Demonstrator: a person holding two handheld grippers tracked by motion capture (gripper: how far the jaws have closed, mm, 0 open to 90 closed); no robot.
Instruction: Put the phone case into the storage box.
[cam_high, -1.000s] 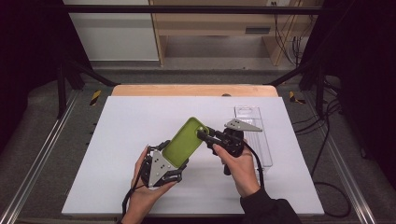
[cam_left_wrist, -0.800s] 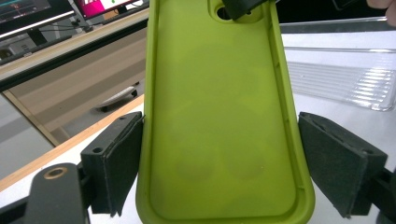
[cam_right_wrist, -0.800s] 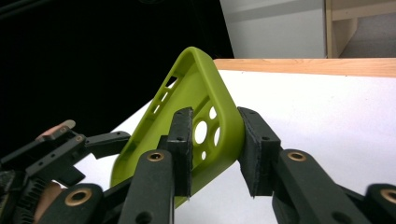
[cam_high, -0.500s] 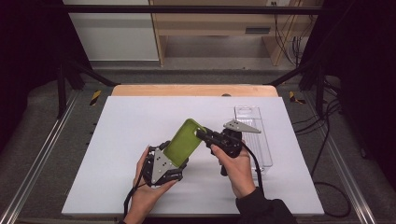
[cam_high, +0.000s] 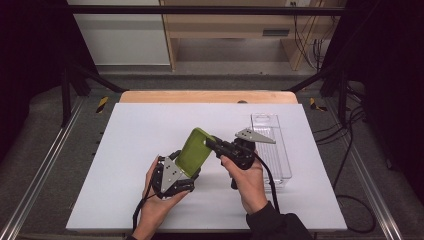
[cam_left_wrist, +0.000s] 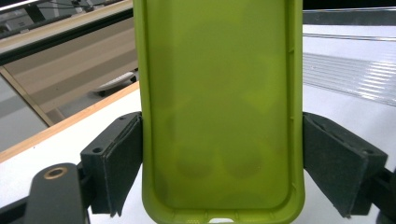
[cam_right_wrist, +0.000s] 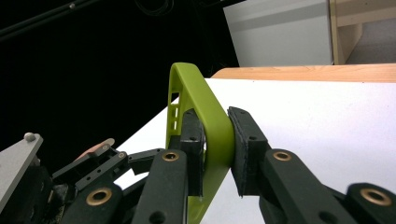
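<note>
A lime-green phone case (cam_high: 194, 151) is held tilted above the white table (cam_high: 125, 150), its hollow side facing the left gripper's camera. My left gripper (cam_high: 184, 169) is shut across the case's width near its lower end; its pads (cam_left_wrist: 122, 164) press both long sides of the case (cam_left_wrist: 219, 102). My right gripper (cam_high: 211, 143) is shut on the case's rim near the upper end, and the rim (cam_right_wrist: 196, 98) sits between my right gripper's (cam_right_wrist: 217, 149) two pads. The left gripper (cam_right_wrist: 88, 177) shows low at the left in the right gripper view.
A clear plastic tray (cam_high: 272, 145) lies on the table just right of my right hand; its ribbed surface (cam_left_wrist: 345, 79) shows behind the case. A wooden strip (cam_high: 205, 96) borders the table's far edge. Metal rails run along both sides.
Both hands and the case have drifted slightly left. Both grips are unchanged.
</note>
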